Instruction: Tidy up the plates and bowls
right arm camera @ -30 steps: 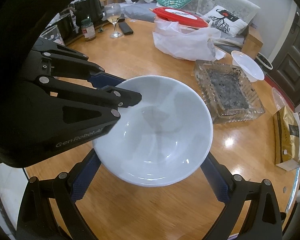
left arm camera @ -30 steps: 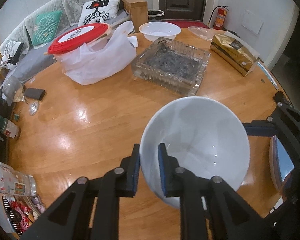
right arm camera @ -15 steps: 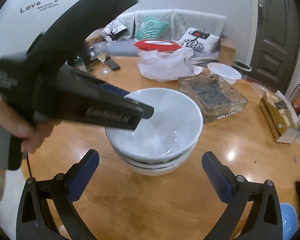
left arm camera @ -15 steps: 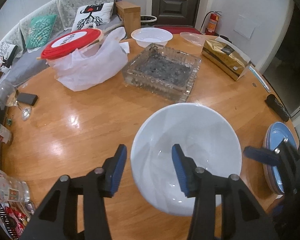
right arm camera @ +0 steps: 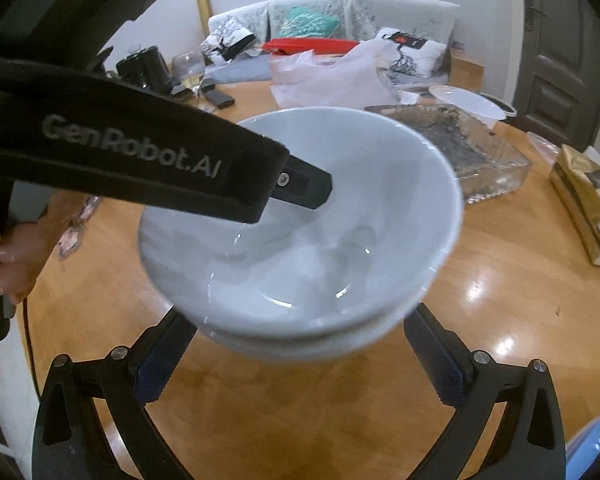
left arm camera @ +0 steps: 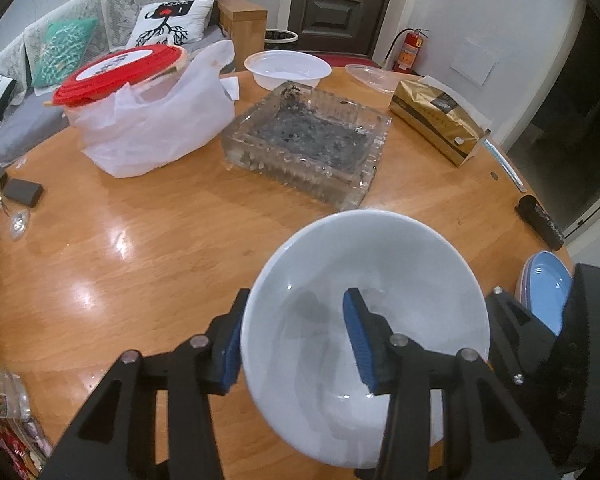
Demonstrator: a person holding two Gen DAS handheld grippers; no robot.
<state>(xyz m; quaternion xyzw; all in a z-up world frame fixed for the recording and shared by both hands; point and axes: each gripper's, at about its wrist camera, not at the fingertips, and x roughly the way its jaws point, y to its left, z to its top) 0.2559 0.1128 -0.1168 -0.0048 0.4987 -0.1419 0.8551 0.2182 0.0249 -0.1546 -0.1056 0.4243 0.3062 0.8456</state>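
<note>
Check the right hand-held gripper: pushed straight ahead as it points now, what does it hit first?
Most likely the stacked white bowls. The right hand-held gripper is open, with the stack between and just ahead of its fingers. The lower bowl's wall looks closest, though depth is unclear.

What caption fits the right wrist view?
White bowl nested on another, open left hand-held gripper straddling its rim.

Glossy white glazed bowl [left arm camera: 380, 280]; varnished, reflective wood counter [left arm camera: 140, 248]; ribbed clear glass ashtray [left arm camera: 308, 144]; thin crinkled translucent plastic bag [left arm camera: 156, 120]; matt black plastic fingers [left arm camera: 364, 344] with blue pads.
</note>
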